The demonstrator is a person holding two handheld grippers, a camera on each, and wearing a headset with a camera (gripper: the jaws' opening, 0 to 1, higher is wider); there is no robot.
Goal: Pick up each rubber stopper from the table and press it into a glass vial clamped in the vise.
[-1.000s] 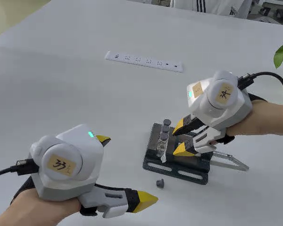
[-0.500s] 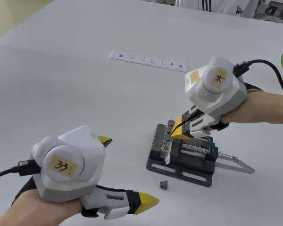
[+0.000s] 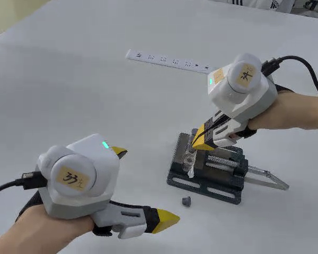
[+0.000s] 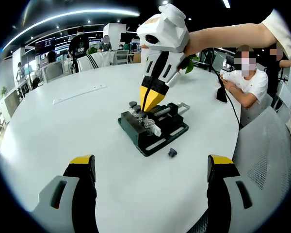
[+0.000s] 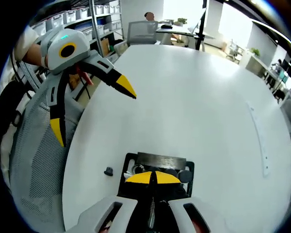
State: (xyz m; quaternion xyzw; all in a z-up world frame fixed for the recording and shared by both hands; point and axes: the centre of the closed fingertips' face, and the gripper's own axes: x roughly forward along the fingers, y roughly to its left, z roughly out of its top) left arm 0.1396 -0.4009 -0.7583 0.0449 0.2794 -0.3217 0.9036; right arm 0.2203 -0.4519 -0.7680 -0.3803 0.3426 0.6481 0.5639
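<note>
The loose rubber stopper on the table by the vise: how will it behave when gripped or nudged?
The stopper looks small and is said to be rubber, so it is probably light and grippy rather than slippery. Its round shape suggests it may roll or skid if the left tongs, which are wide open, nudge it off-centre. It is unlikely to break.

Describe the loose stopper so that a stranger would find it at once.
Find the black vise on the white table. Just in front of its base, toward the person, lies a small dark grey stopper. It alone lies loose on the table; the other stoppers sit on vials in the vise.
</note>
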